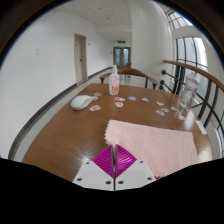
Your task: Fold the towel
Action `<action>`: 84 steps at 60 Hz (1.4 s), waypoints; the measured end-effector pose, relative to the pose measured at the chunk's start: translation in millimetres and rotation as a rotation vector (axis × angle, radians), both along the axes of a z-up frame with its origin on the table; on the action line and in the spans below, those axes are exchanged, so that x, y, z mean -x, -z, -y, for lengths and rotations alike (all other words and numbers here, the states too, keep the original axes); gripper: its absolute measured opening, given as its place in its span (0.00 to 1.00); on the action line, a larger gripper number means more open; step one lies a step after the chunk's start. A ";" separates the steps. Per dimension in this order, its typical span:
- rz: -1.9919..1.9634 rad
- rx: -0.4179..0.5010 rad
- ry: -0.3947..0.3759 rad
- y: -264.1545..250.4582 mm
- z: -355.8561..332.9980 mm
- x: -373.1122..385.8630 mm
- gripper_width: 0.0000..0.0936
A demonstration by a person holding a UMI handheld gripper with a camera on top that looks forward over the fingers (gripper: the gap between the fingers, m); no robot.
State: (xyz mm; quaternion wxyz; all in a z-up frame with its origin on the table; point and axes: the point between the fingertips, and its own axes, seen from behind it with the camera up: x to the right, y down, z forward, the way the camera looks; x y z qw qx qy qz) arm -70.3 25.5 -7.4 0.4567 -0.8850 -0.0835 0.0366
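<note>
A pink towel [158,146] lies spread on the round wooden table [70,130], just ahead and to the right of my fingers. My gripper [113,148] is low over the table, its magenta pads [103,162] meeting at their tips. The fingers are shut on the towel's near left edge, which reaches down to the fingertips. The rest of the towel lies flat on the table.
A plastic bottle [114,83] stands at the far side of the table. A white object [80,101] lies to the far left, with small items [120,101] near the middle. Glassware [186,98] stands at the far right. Chairs ring the table.
</note>
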 end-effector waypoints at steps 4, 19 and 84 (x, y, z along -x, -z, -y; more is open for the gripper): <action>0.005 0.006 0.019 -3.4 1.2 -5.6 0.00; -0.057 -0.167 0.158 -94.3 -3.2 -97.7 0.00; 0.038 -0.204 0.278 -102.5 145.5 -201.7 0.91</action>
